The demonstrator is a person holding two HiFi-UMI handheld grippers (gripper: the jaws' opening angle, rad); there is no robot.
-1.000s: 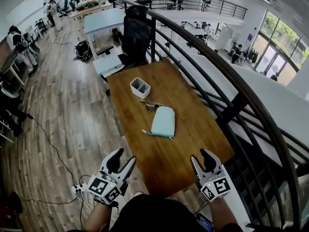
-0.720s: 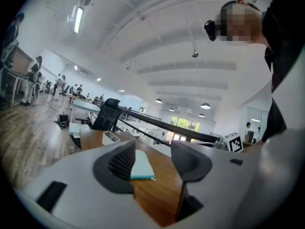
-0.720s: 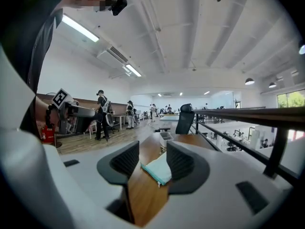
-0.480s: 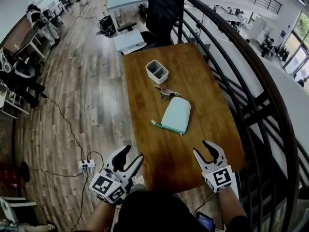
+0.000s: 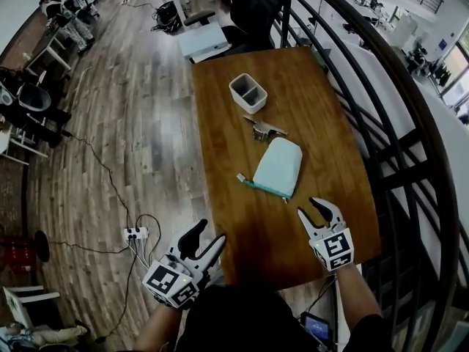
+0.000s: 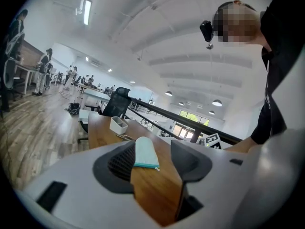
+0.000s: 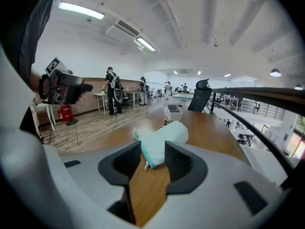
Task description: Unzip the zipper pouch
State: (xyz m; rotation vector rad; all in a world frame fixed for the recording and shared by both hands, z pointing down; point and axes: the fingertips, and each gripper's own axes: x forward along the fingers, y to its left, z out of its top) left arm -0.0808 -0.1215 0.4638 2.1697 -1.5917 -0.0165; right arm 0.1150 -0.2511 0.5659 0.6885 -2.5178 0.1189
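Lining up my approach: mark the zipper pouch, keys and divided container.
zipper pouch (image 5: 278,166), head view, middle of its body.
keys (image 5: 261,129), head view, the bunch's middle.
divided container (image 5: 248,92), head view, centre divider.

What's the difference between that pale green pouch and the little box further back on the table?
The pouch is pale mint with a teal zipper edge; the box is whitish grey. The pouch looks soft and lies flat, while the box is rigid and stands upright with an open top split into two compartments. The pouch lies nearer the person, the box at the far end. Both rest on the wooden table.
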